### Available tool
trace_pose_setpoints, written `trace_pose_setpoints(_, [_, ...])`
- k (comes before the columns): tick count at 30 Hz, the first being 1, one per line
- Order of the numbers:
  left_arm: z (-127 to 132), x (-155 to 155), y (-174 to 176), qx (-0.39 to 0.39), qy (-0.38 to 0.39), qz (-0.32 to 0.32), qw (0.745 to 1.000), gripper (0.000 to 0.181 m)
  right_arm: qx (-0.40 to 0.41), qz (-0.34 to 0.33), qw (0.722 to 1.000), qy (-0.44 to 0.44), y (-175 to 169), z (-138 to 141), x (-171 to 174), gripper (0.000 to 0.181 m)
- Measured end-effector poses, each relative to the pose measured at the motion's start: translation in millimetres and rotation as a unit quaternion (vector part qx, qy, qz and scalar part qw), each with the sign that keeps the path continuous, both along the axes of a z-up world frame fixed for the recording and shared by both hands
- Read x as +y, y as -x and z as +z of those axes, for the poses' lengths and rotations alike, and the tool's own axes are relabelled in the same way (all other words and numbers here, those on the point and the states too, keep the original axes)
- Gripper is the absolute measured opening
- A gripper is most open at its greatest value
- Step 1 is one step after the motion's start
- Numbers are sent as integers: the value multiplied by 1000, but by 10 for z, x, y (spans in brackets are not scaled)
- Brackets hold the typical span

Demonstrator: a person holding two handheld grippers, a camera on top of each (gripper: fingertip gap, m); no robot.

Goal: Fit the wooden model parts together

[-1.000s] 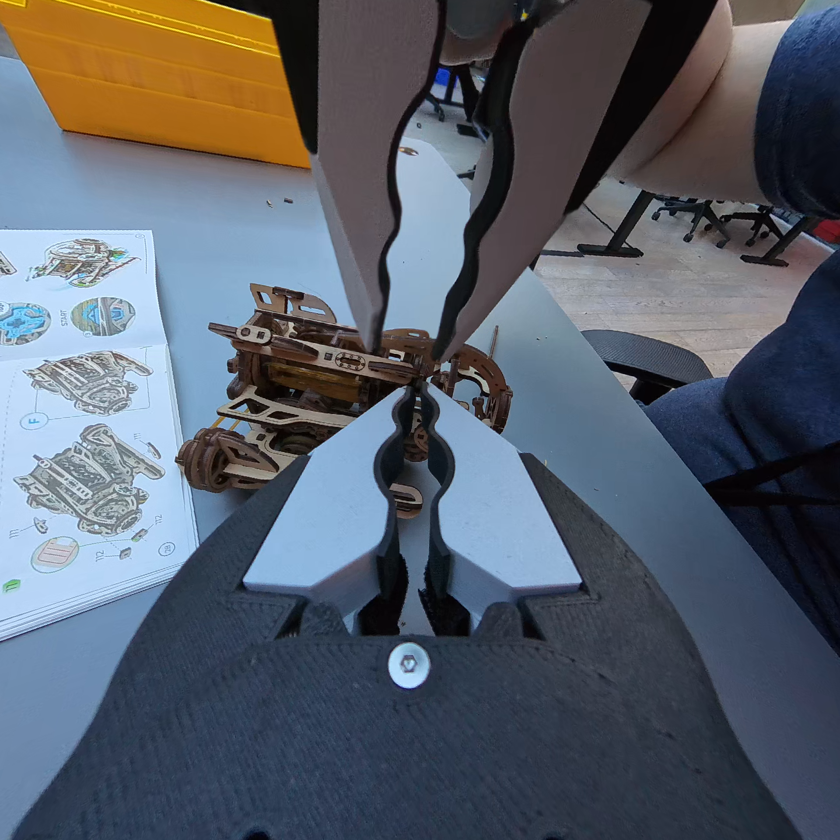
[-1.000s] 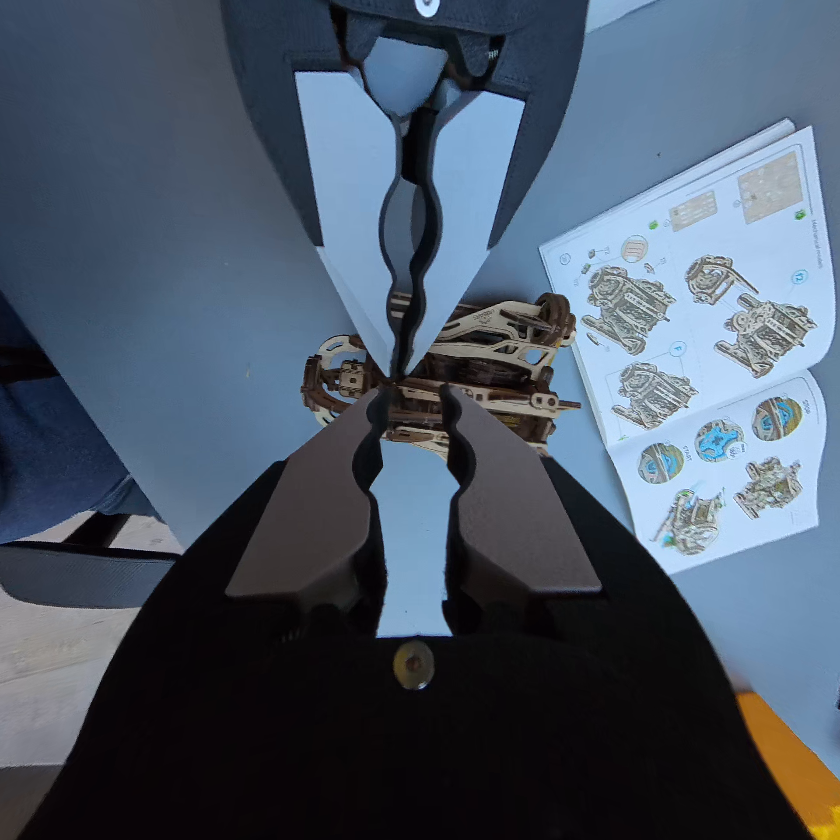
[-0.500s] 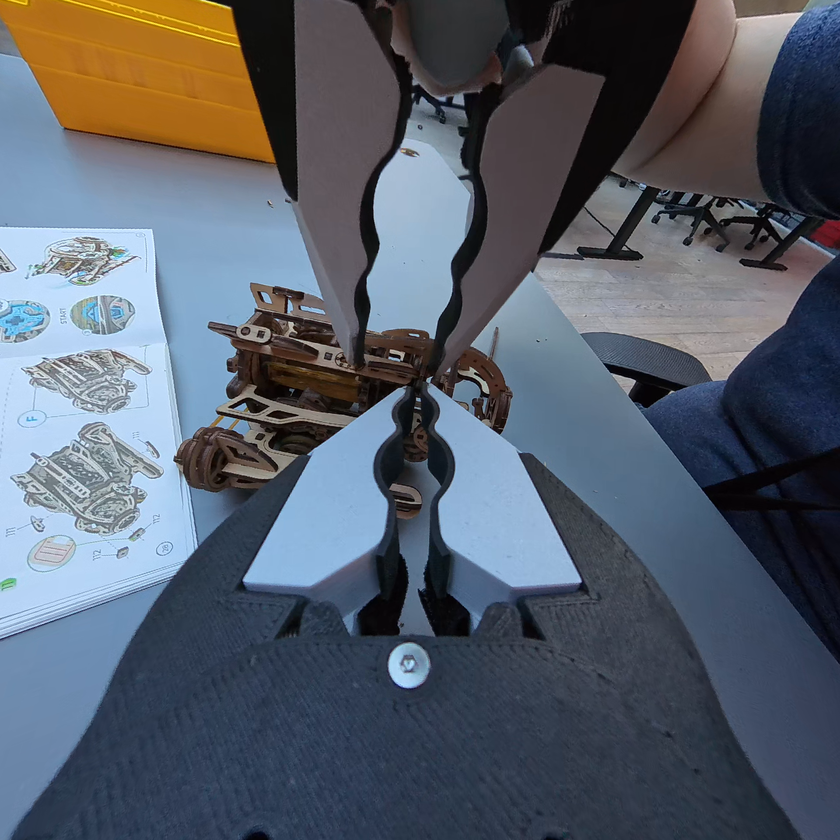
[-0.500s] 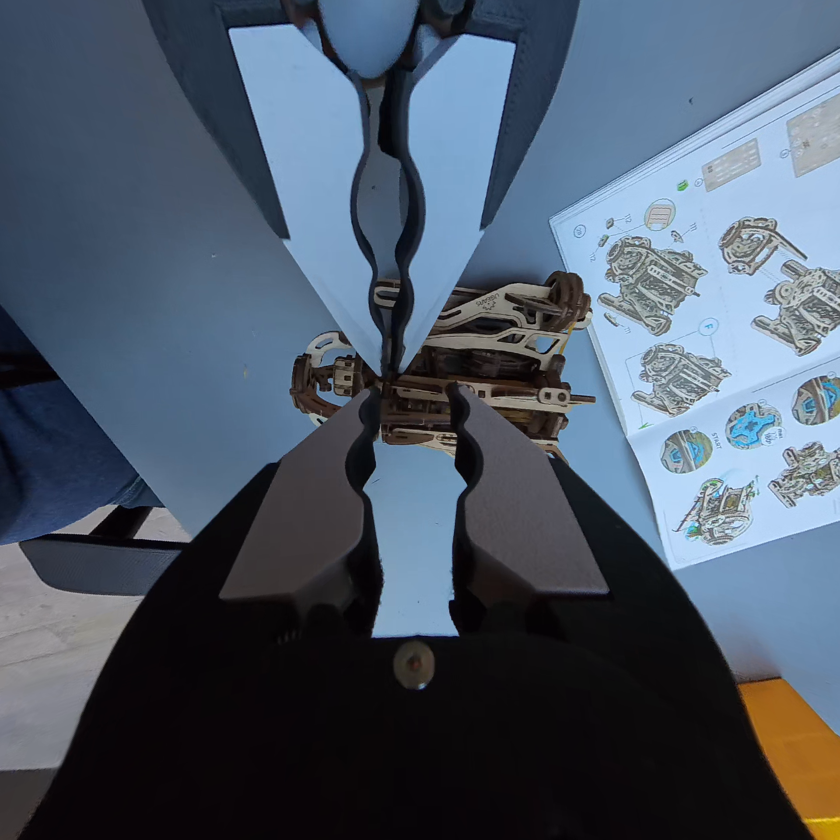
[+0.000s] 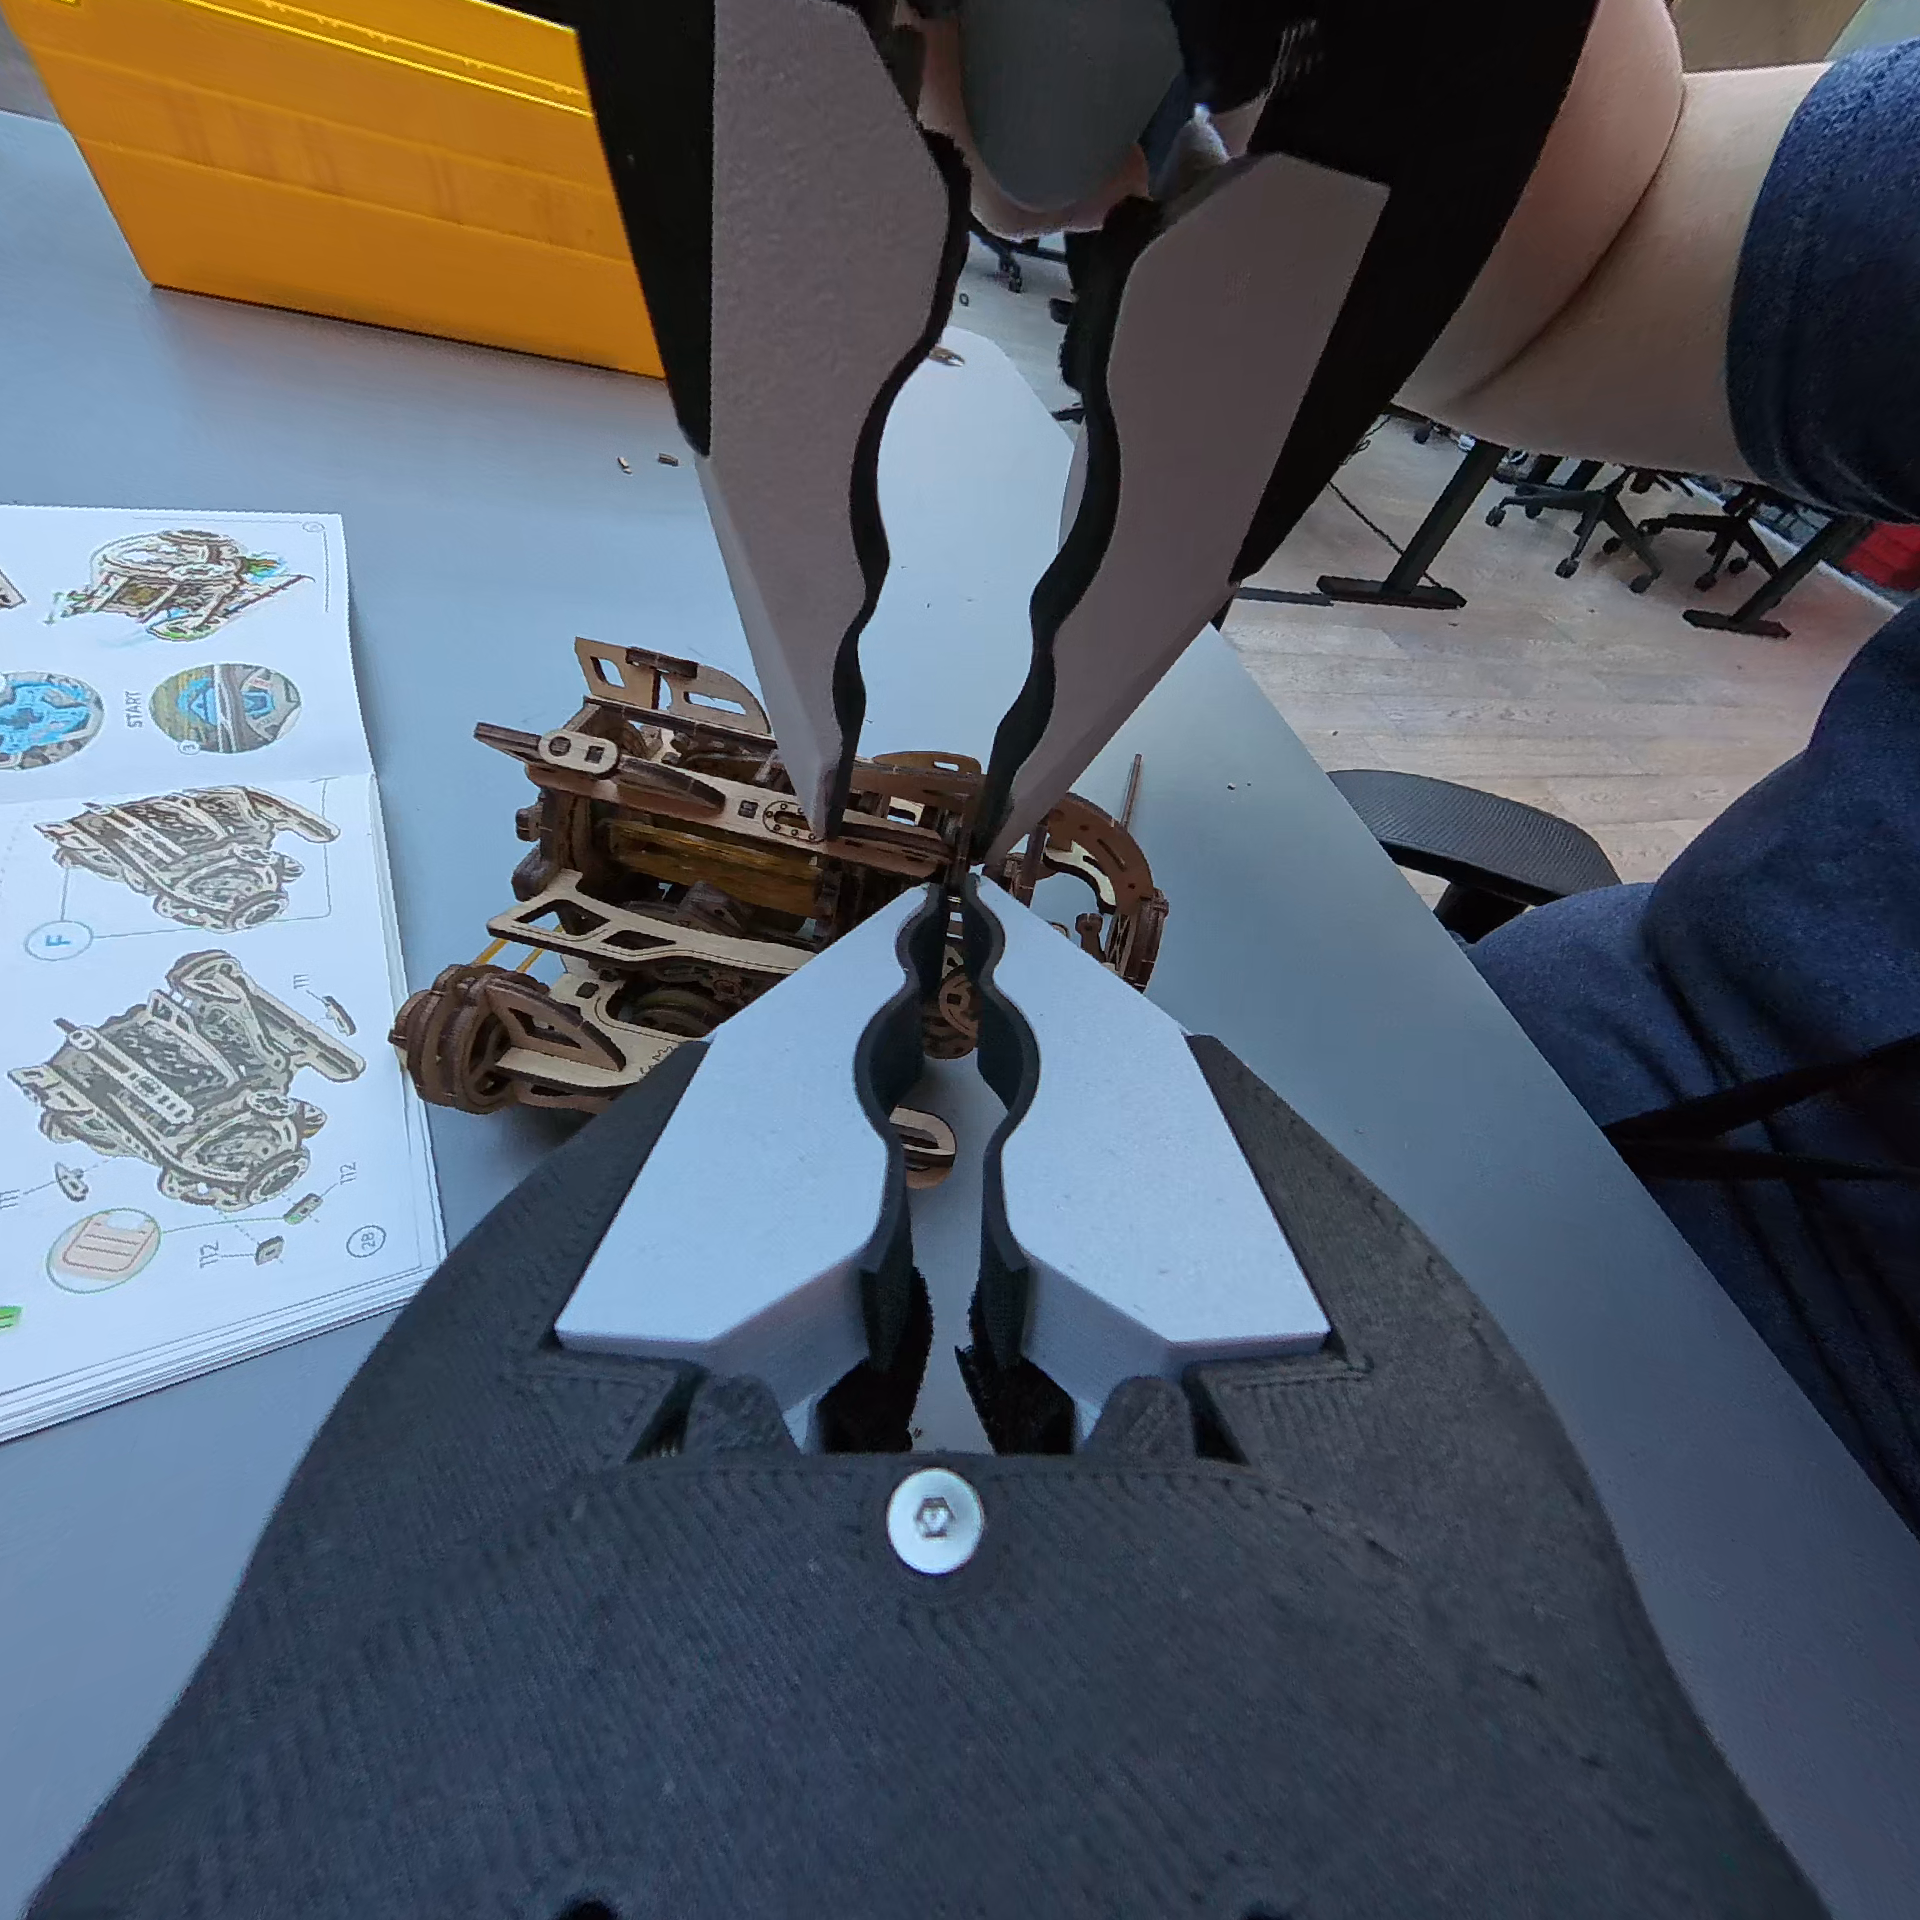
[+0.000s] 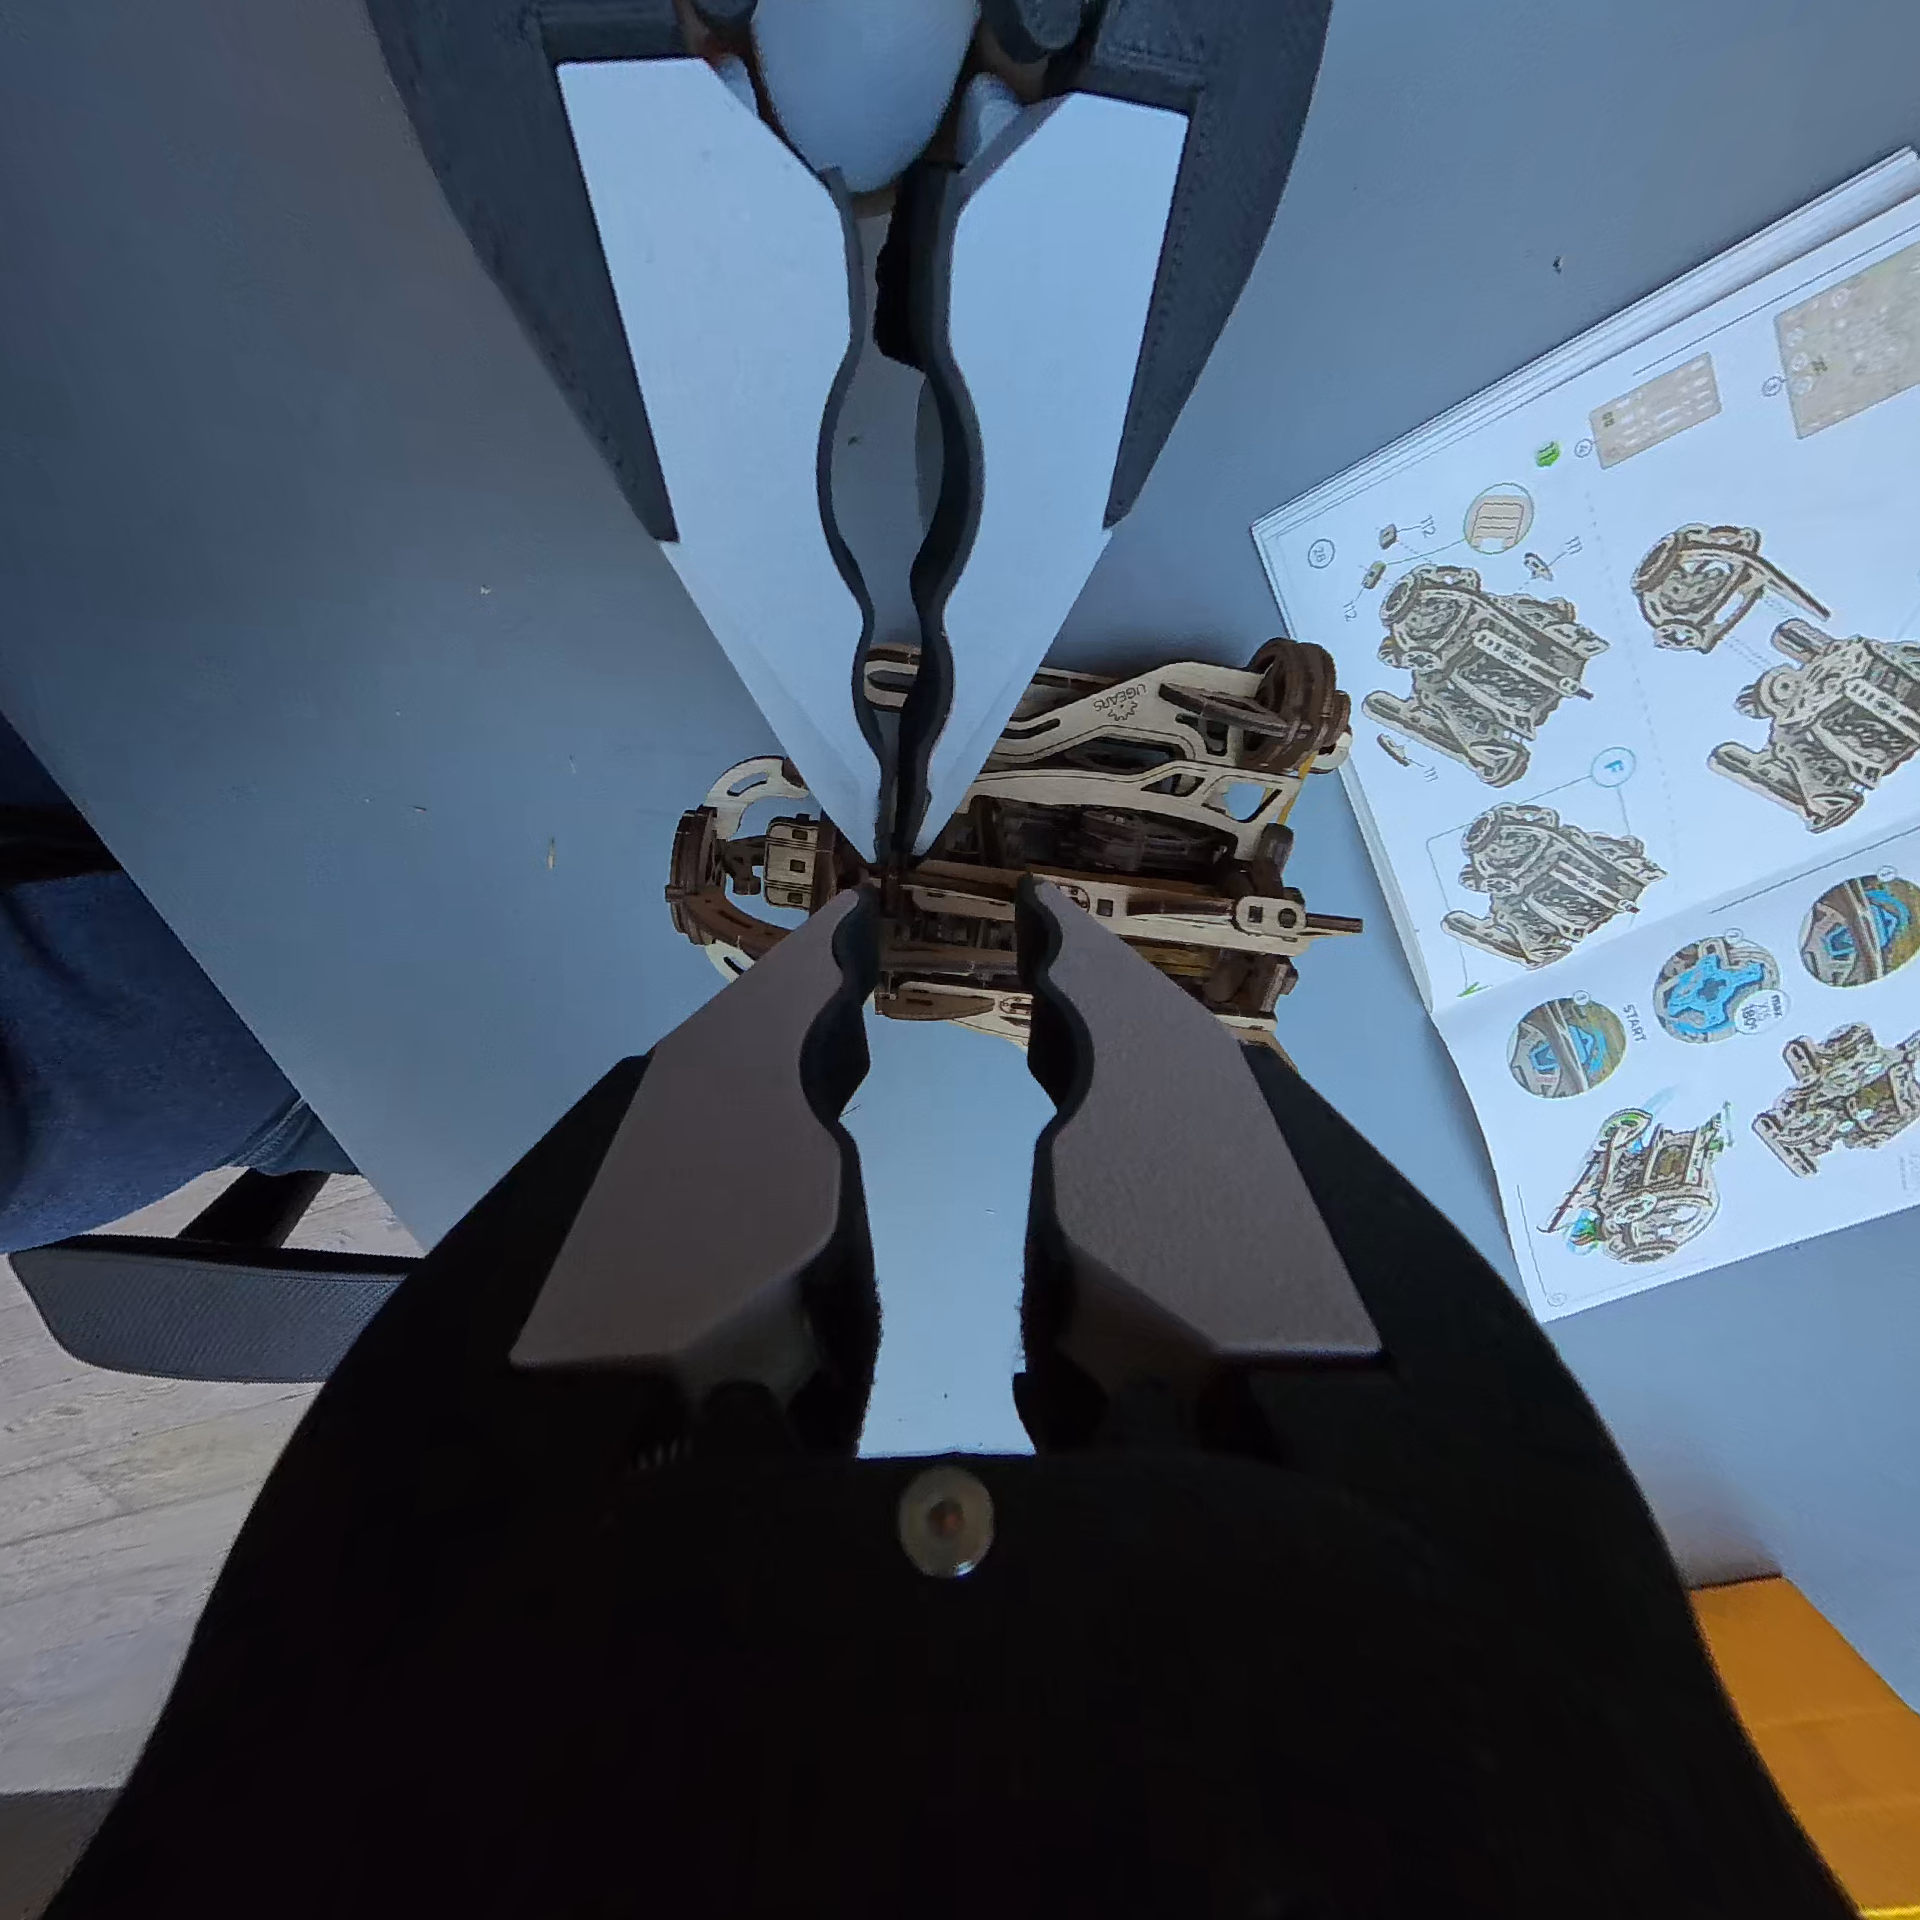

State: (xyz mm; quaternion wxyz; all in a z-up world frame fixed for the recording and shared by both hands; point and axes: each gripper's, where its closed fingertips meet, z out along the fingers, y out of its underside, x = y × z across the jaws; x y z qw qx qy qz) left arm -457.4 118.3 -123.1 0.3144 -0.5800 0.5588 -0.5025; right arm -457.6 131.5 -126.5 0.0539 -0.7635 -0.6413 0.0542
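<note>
Wooden model [image 5: 665, 914]: one assembly on the grey table [image 5: 343, 436], with lettering engraved on one side rail. Beside the model lies one open instruction booklet [image 5: 197, 935], cut off at the frame edge. The left gripper [image 5: 951, 891] is nearly closed on a thin upright model piece, largely hidden. The right gripper [image 5: 906, 821] straddles the model top, fingers narrowly apart.
</note>
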Motion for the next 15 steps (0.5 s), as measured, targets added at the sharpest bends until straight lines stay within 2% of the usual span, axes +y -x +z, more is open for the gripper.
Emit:
trace_pose_setpoints(11, [2,7,-8,-5,15,1,1000,0,13,-15,1000,-1,-7,0,8,24])
trace_pose_setpoints(15, [1,18,-15,-5,-2,6,1000,0,16,-18,1000,-3,-14,1,19,24])
